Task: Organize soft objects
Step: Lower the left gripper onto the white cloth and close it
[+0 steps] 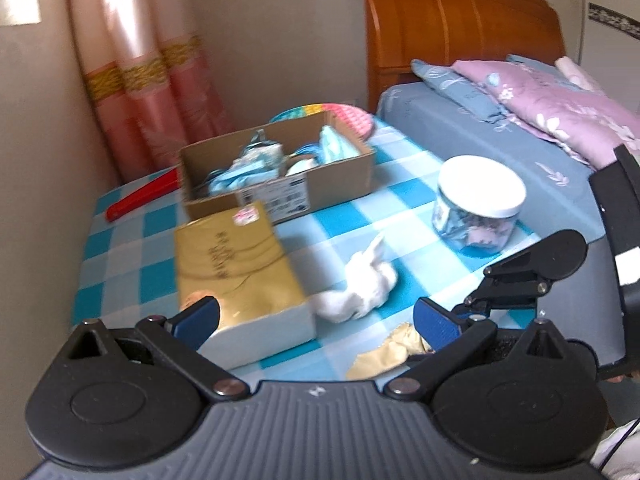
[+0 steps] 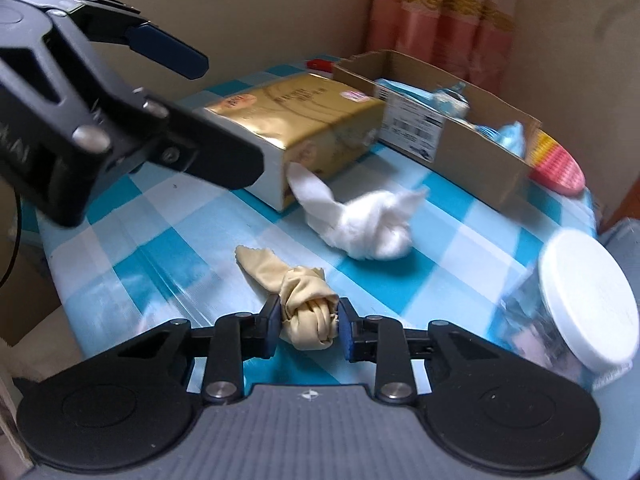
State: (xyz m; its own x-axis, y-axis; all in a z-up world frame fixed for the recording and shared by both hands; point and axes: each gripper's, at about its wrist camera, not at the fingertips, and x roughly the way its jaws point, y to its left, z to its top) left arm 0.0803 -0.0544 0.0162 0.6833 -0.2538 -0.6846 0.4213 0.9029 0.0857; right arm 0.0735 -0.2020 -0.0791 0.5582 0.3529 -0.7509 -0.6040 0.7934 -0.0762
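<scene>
Two knotted cloths lie loose on the checked table: a beige cloth (image 2: 306,312) at the near edge, clamped between the right gripper (image 2: 306,326) pads, and a white cloth (image 2: 362,222) mid-table beside the gold tissue pack (image 2: 296,124). The left gripper (image 1: 316,320) hovers with tongs apart, empty. Grasping appears done; next likely lift toward the one cardboard box (image 2: 460,152) at the far edge. One lidded jar (image 2: 576,308) stands right.

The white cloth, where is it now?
In the right wrist view the white cloth lies mid-table, touching the gold box's open end, beyond the beige cloth.
</scene>
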